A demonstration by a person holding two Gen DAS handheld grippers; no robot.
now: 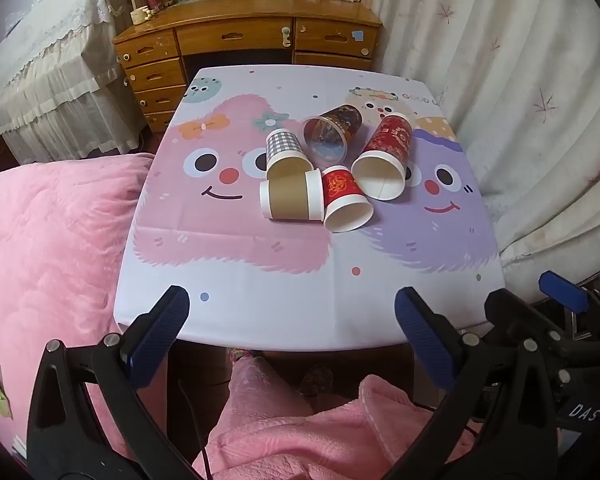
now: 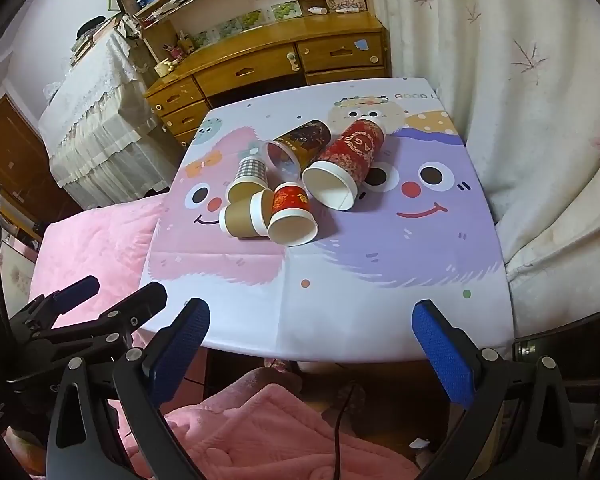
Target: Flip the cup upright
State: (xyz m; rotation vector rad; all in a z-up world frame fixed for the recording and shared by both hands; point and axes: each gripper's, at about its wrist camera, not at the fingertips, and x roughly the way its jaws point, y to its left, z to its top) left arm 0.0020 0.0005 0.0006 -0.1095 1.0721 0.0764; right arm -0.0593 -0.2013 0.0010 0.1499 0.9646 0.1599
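Cups [image 1: 324, 168] were all tipped over in a touching heap mid-table [image 1: 260, 300], so from the left wrist view the left gripper [image 1: 292, 320] hung back at the near edge, jaws wide open and empty. Right wrist view, same deal: right gripper [image 2: 312, 332] open, holding nothing, probably lining up on the nearest small red cup [image 2: 292, 216].

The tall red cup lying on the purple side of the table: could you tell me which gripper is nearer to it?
Right, though only slightly. The right gripper hovers open at the table's near edge, roughly in line with the tall red cup. The left gripper, also open, sits beside it, farther toward the pink side.
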